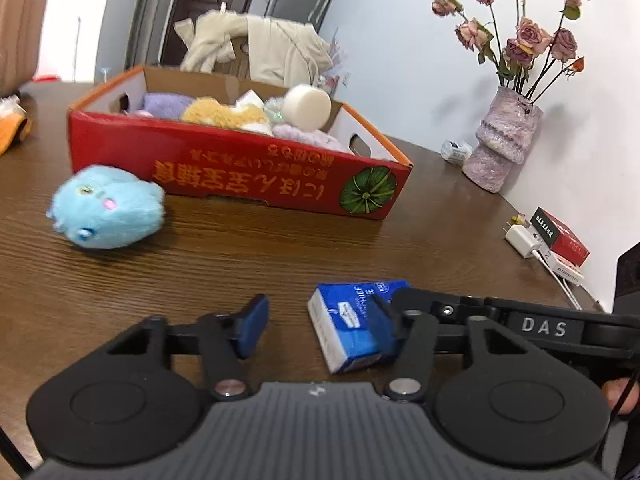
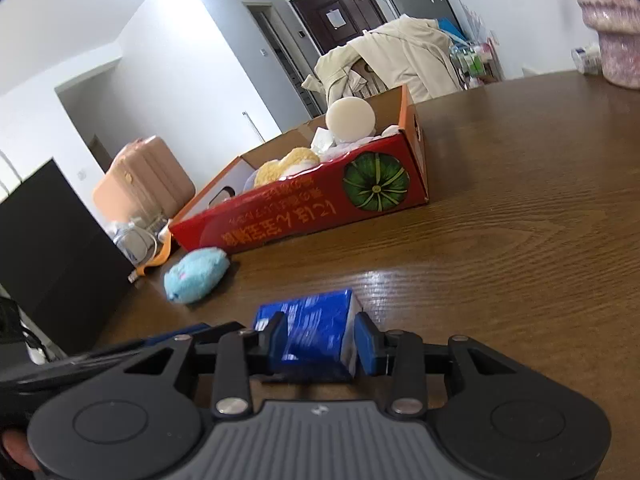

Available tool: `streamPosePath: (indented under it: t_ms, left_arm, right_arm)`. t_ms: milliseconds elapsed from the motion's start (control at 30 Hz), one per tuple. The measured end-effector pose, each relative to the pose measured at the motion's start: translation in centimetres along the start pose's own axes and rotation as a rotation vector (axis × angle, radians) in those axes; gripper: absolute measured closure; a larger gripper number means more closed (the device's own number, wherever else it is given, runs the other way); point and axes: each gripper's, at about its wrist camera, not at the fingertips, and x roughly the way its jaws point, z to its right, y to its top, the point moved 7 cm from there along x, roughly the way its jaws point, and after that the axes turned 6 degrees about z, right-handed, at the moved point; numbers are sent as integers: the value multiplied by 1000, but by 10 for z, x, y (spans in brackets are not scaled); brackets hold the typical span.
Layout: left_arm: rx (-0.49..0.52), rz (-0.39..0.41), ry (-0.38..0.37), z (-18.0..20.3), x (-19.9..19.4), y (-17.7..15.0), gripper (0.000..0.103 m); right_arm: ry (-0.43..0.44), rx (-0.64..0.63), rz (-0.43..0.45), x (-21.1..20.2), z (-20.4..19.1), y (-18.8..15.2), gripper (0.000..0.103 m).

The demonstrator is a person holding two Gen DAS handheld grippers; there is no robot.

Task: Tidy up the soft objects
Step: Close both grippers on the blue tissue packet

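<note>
We see wooden table [image 1: 248, 256], red cardboard box [image 1: 256, 176] at 12 holding plush items. Blue plush toy [image 1: 108, 208] at 10, outside it. Right gripper [image 2: 322, 338] clamps blue tissue pack [image 2: 316, 328]; left gripper [image 1: 320, 320] jaws apart, empty.

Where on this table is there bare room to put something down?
Bare wood lies in front of the red box, between the blue plush toy and the tissue pack, and between box and vase. The box is crowded; chargers clutter the wall edge.
</note>
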Motion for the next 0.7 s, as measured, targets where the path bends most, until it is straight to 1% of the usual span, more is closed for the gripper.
streamPosePath:
  t_ms: [33,67,167,267,333,433,533,700]
  left_arm:
    - [-2,-13,-10,1,3,-1,66]
    - [-1,-23,-23,3,6,-2,69]
    - [1,-20,-32,4,8,-4,70]
    - [-28,-28,-39,0,10,-4,67]
    - [-38,-29,-49,-2,11,-4,67]
    - [-53,-27,-83,-1,11,-4,79]
    - [-41,-13,-76,0,11,-5,79]
    - [-40,-14,-57,1,3,-5,83]
  right_arm:
    - [-2,6,-3,3,2,1,67]
    - [-4,7,-5,7,3,2,67]
    - [-8,6,-24,17,5,1,69]
    - [9,17,-19,19,7,-1,70]
    - [14,14,-13,18,8,-1,71]
    - [24,16,-4,18,9,-2,72]
    - [21,-17,3,19,7,-2,73]
    - [21,-15,10,16,7,-2,76]
